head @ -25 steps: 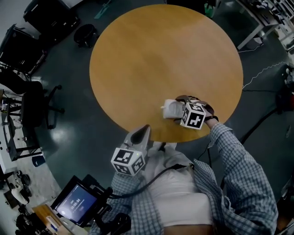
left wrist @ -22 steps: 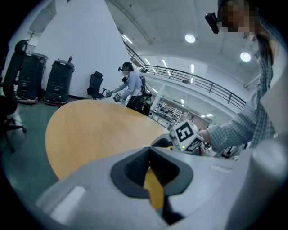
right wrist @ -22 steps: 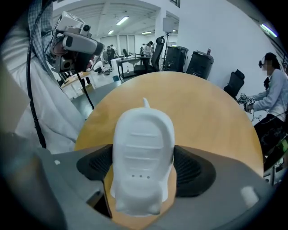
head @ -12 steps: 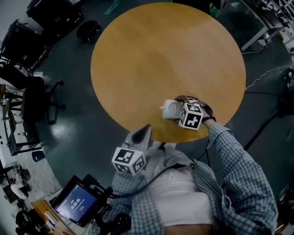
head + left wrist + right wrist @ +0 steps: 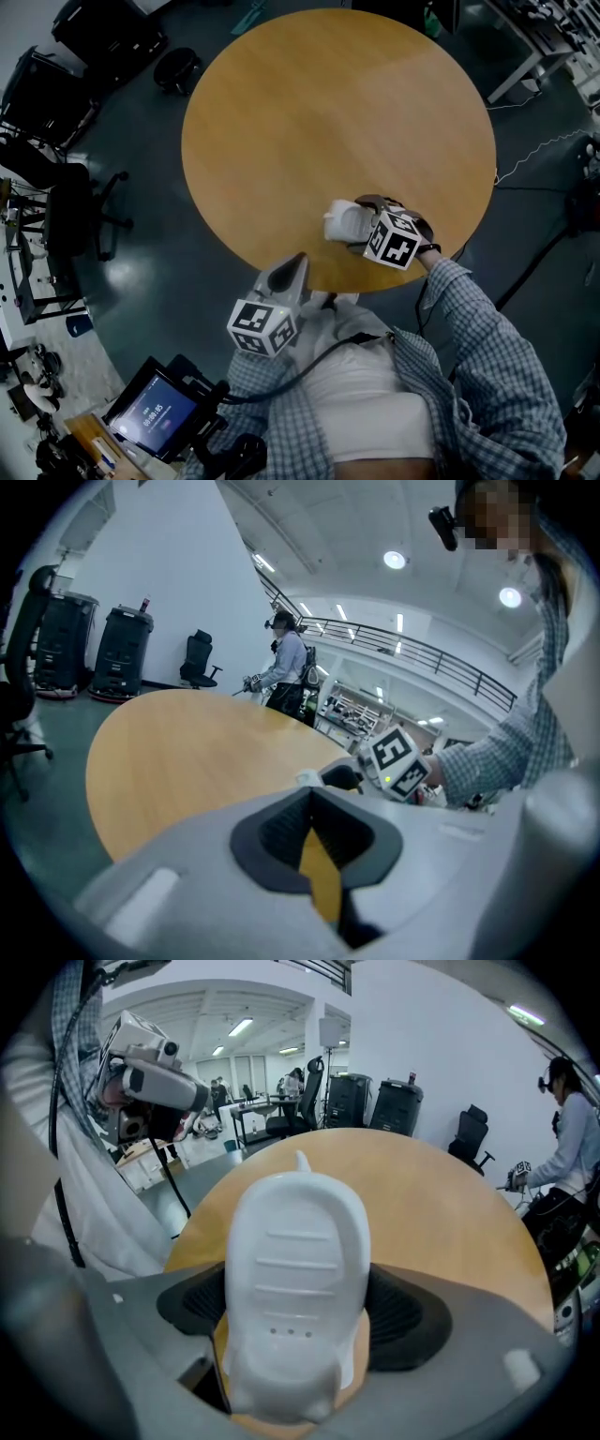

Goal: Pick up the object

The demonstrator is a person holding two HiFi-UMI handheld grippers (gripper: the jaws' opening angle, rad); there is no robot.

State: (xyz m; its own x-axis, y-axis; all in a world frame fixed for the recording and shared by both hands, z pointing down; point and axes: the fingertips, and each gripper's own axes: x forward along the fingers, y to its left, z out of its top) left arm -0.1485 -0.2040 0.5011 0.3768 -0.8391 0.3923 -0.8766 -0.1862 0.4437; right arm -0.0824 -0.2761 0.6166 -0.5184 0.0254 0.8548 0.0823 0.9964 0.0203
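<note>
A white ribbed plastic object (image 5: 338, 220) (image 5: 296, 1274) is near the front edge of the round wooden table (image 5: 319, 112). My right gripper (image 5: 356, 227) (image 5: 295, 1312) is shut on it, a dark pad pressed against each side. The object's narrow end with a small tip points away from the gripper. My left gripper (image 5: 286, 275) (image 5: 314, 841) hovers off the table, by the front rim and close to the person's body. Its jaws are shut with nothing between them. The left gripper view shows the right gripper's marker cube (image 5: 397, 762) across the table's edge.
An office chair (image 5: 80, 220) and black cases (image 5: 103, 33) stand on the dark floor to the left. A lit screen (image 5: 150, 417) sits at the lower left. A white cable (image 5: 534, 150) runs along the floor at right. A person (image 5: 286, 672) stands beyond the table.
My right gripper and the white object have shifted slightly left and farther onto the table. The left gripper has stayed in place.
</note>
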